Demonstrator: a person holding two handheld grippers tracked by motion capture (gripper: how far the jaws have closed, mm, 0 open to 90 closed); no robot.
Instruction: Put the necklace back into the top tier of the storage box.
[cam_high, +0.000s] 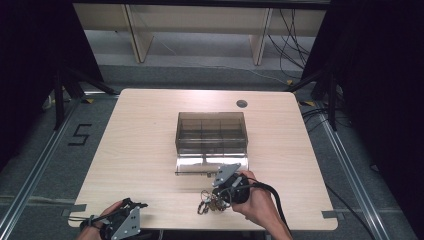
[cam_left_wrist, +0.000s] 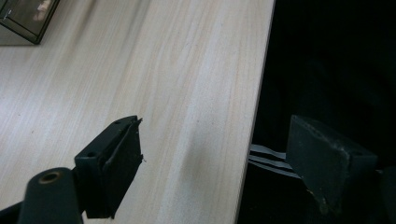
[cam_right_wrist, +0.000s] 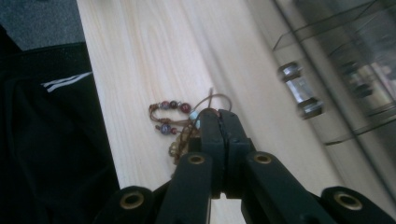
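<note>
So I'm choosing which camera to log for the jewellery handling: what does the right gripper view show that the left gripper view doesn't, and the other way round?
In the right gripper view alone: the right gripper, jaws pressed together over a beaded bracelet of dark red beads on brown cord, and the metal latch on the clear box's open lid.

In the left gripper view alone: the left gripper, jaws wide apart and empty, straddling the table edge.

In both: the pale wooden table and part of the smoky clear box.
</note>
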